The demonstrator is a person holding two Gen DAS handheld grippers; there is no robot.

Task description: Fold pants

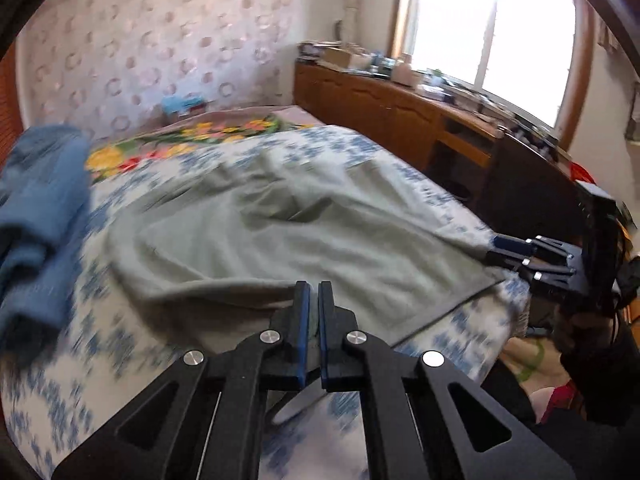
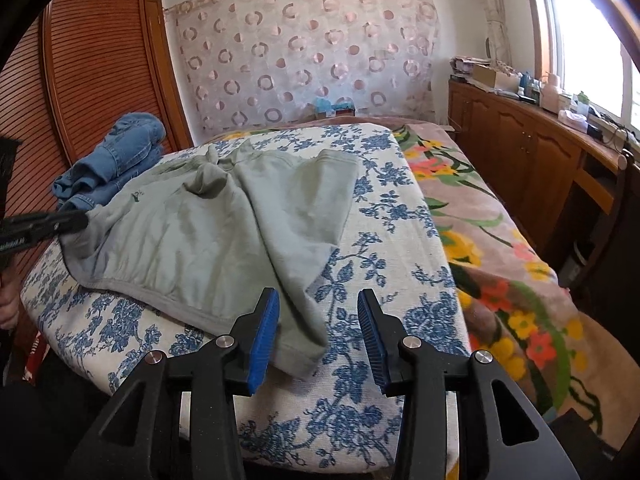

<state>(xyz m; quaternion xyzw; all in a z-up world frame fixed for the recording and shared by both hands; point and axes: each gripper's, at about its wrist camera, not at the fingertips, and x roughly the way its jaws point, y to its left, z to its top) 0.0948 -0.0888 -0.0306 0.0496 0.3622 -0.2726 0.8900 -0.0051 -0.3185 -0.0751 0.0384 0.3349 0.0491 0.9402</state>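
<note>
One hand-held gripper straddles pants.

Blue jeans on floral bedcover — wood cabinet w/ clutter.

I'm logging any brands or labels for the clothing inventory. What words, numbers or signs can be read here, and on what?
No text can be read in either view.
Green pants: a small dark green mark near the waist, too small to tell whether it is lettering.
Left hand-held gripper: pale markings along its side, too blurred to read.
Boxes and bottles on the cabinet: any labels too small to read.
</note>
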